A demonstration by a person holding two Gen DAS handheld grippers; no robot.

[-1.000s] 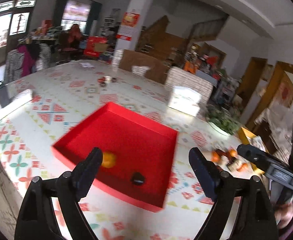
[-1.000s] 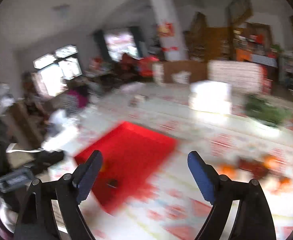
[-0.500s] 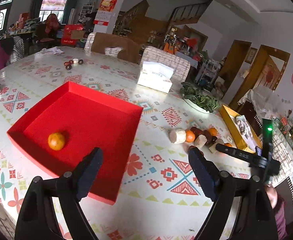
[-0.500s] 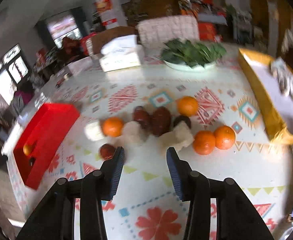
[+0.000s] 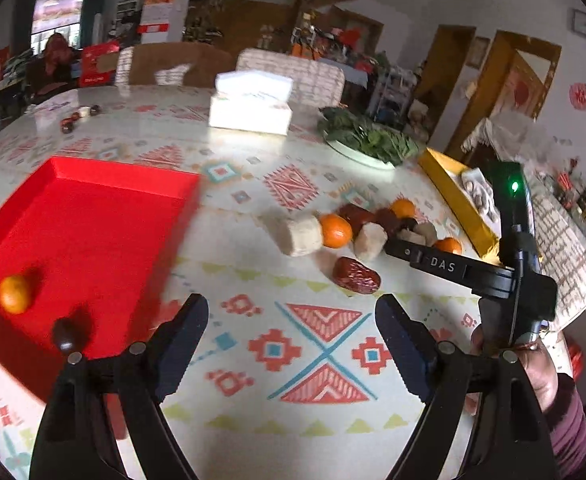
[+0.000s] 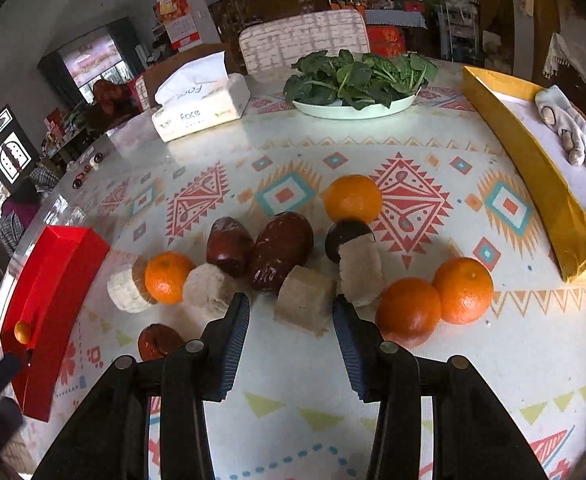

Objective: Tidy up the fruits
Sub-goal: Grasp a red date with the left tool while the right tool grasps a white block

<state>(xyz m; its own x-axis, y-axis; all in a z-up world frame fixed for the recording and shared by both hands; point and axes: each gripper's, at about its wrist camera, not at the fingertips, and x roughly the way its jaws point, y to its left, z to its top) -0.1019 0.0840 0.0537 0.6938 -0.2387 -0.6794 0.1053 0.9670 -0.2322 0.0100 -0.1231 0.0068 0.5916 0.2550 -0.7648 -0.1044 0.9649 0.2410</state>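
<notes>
My right tongs [image 6: 291, 312] apart, empty, pale chunk [image 6: 305, 304] dead ahead between tips, on surface [image 6: 293, 380]. My left tongs [image 5: 291, 320] apart, empty, farther back. Red tray [image 6: 53, 264] far left.

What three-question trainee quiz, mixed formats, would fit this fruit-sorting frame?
1. True or false: the red tray holds one orange.
2. Multiple choice: the right gripper is lined up on A) the beige chunk, B) a green apple, C) a banana.
3. Fill in: the plate of greens sits between the tissue box and the ___ box.

Key: 1 true; 2 A; 3 gold.
</notes>
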